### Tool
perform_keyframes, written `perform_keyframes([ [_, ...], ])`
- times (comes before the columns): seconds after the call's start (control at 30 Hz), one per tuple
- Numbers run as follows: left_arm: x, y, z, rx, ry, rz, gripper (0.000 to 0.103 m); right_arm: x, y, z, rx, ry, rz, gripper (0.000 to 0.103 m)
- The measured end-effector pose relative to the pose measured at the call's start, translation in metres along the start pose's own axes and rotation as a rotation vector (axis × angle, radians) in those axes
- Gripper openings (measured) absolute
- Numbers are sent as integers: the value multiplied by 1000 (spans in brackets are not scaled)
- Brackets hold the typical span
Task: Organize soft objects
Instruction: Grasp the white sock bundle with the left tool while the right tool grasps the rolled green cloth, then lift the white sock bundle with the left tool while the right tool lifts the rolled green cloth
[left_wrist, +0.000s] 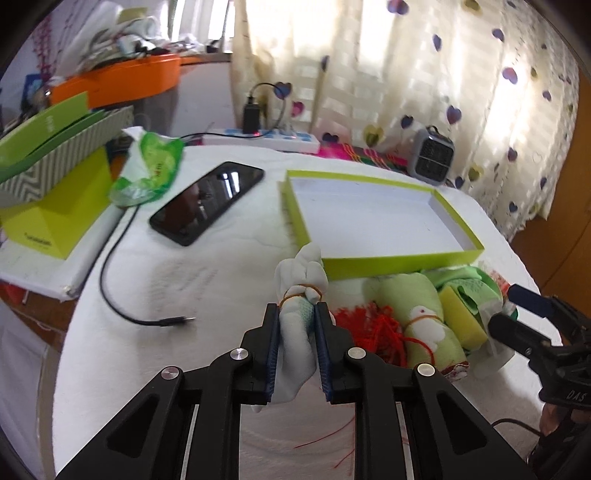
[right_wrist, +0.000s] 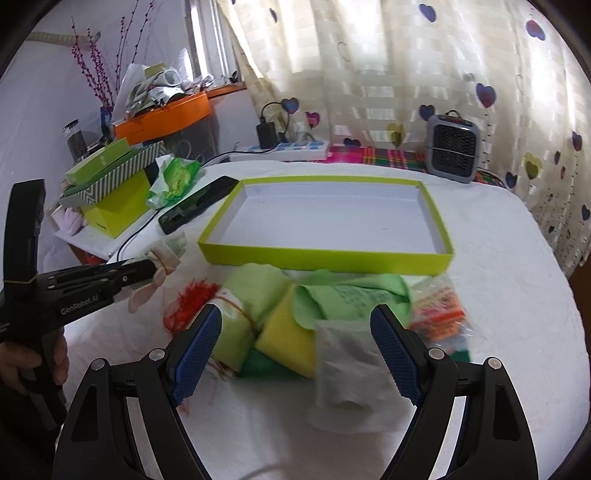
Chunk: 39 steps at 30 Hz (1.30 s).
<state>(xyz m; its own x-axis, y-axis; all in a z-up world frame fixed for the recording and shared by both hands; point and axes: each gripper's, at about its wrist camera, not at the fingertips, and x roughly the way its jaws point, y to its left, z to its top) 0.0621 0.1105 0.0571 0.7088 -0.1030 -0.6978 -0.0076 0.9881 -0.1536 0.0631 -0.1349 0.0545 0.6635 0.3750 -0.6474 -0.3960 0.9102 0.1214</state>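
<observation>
- Our left hand-held gripper (left_wrist: 297, 325) has clamped the white rolled cloth bundle (left_wrist: 301, 280); next it goes into the green tray (left_wrist: 402, 264) at 1 o'clock.
- Our right hand-held gripper (right_wrist: 295, 347) hangs wide open, empty, over the pile.

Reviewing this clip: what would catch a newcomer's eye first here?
The lime-rimmed tray lies mid-table, nothing in it. Just in front sits a jumble of green cloths, a yellow sponge and red yarn. The left gripper pinches a white rubber-banded cloth roll; the right gripper gapes over the pile.

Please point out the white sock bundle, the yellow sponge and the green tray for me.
white sock bundle (left_wrist: 301, 271): left wrist view, its bunched top.
yellow sponge (right_wrist: 286, 334): right wrist view, its front face.
green tray (right_wrist: 325, 255): right wrist view, its near wall.
</observation>
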Motion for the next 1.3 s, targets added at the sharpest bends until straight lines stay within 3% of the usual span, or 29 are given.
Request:
perform_keyframes([
  [0.1,-2,9,-2,-20,0,9,18,7,14,2,-34,10,29,79],
  [0.2,-1,16,-6,-32,10,10,18,15,25,3,-48,30,57,69],
  [0.27,0,17,-9,-33,17,8,18,21,30,4,-50,51,72,54],
  [0.33,2,18,-11,-33,24,2,18,26,33,4,-41,69,93,50],
  [0.47,5,18,-14,-32,32,-10,18,39,39,3,-29,107,122,48],
  [0.83,7,19,-14,-34,36,-21,18,56,37,1,-7,178,63,48],
  [1.23,8,18,-16,-31,39,-19,18,59,39,-5,-13,183,78,48],
  [1.3,8,18,-16,-31,39,-19,18,58,39,-5,-18,177,80,43],
])
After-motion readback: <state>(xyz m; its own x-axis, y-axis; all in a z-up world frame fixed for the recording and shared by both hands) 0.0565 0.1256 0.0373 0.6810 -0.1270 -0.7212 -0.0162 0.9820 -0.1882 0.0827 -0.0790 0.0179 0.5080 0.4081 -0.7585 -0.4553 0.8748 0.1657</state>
